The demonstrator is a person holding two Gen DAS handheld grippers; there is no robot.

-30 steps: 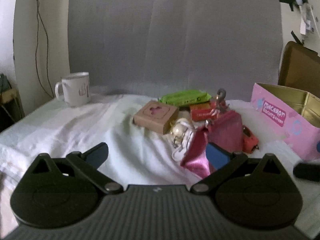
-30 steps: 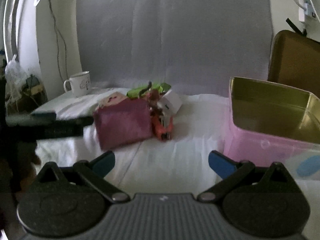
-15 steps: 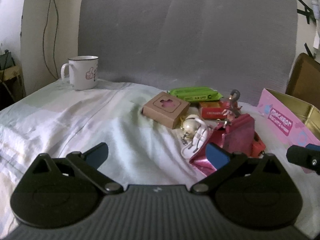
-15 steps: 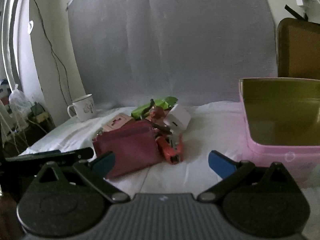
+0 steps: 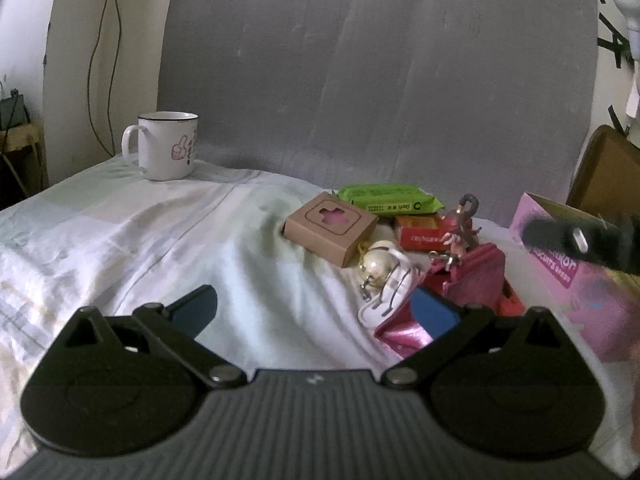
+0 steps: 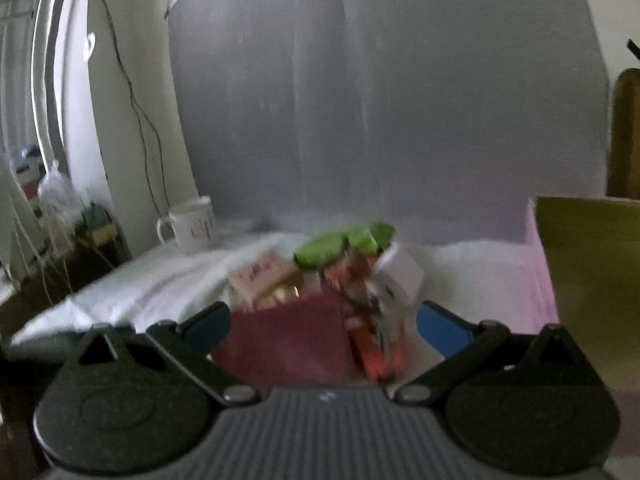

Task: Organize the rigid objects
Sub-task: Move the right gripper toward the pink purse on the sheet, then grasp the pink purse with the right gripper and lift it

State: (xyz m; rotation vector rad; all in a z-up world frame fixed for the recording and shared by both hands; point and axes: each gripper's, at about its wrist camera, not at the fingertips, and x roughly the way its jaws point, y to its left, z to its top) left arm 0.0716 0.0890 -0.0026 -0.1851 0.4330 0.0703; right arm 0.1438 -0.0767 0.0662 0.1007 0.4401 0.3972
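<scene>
Since 1 second ago my right gripper [image 6: 322, 326] has swung in low toward the pile, its view now blurred with motion, while my left gripper [image 5: 314, 306] has backed off and hangs over bare cloth; both sets of jaws are spread wide and hold nothing. Largest first: the pink tin [image 5: 576, 276] stands open at the right, smooth-walled and hard; the soft magenta pouch [image 6: 288, 344] slumps in front of me; the flat cardboard box [image 5: 332, 230] lies behind it; the glossy pearl keychain [image 5: 378, 268] rests beside the pouch. Closing at this speed, I judge I could snag the limp pouch or scatter the tangled trinkets.
</scene>
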